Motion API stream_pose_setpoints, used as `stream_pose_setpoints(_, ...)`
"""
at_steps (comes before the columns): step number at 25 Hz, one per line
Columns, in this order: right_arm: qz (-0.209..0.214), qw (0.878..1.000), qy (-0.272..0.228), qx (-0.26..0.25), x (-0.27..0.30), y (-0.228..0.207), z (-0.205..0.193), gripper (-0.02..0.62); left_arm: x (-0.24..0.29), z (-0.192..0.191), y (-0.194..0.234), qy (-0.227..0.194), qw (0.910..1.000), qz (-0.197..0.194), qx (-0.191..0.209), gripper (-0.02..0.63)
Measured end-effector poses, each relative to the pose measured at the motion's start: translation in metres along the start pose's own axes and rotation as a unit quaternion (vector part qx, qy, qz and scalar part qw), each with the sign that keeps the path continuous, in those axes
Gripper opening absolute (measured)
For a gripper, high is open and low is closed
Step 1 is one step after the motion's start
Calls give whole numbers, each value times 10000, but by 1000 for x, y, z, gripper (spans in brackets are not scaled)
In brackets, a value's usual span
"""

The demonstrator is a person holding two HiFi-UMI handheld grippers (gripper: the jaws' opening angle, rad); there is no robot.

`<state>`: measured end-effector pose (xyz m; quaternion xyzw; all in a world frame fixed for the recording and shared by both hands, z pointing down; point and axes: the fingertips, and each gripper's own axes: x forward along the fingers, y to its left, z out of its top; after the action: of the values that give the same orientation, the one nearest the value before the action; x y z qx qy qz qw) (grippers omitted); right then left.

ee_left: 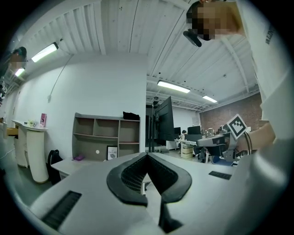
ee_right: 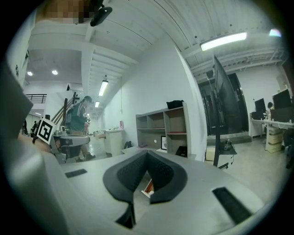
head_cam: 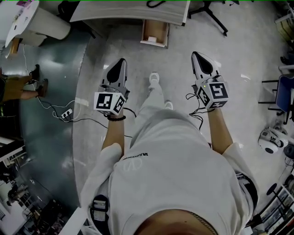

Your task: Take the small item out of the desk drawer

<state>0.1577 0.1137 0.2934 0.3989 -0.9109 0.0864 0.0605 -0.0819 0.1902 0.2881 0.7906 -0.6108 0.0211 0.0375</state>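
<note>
Tan drawer [head_cam: 154, 34] — half under desk [head_cam: 128, 11], contents unclear

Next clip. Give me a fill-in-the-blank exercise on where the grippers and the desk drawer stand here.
1. The left gripper has its fingers ___, with no object between them.
2. The right gripper holds ___.
3. The drawer under the desk stands ___.
4. Both grippers hang over the ___, short of the drawer.
Missing words: shut; nothing; open; floor.
</note>
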Motion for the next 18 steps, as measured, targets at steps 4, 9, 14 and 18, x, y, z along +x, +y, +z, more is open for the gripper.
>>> stream_pose_setpoints(4,-158,9999,42,-9,27,-12,-3,0,32,-5,11,9,9998,-191,29,-1)
stream_pose_setpoints(9,-213,9995,207,-65,83,-18,-9,0,80,-17,46,47,9994,-338,-112,-1)
stream_pose_setpoints(14,-75,9988,490,-7,155,-18,-25,0,133,-46,85,244,9982,-481,-271,-1)
stream_pose_setpoints(18,-4,9977,673,70,217,-18,-33,0,178,-80,127,576,9966,-433,-403,-2)
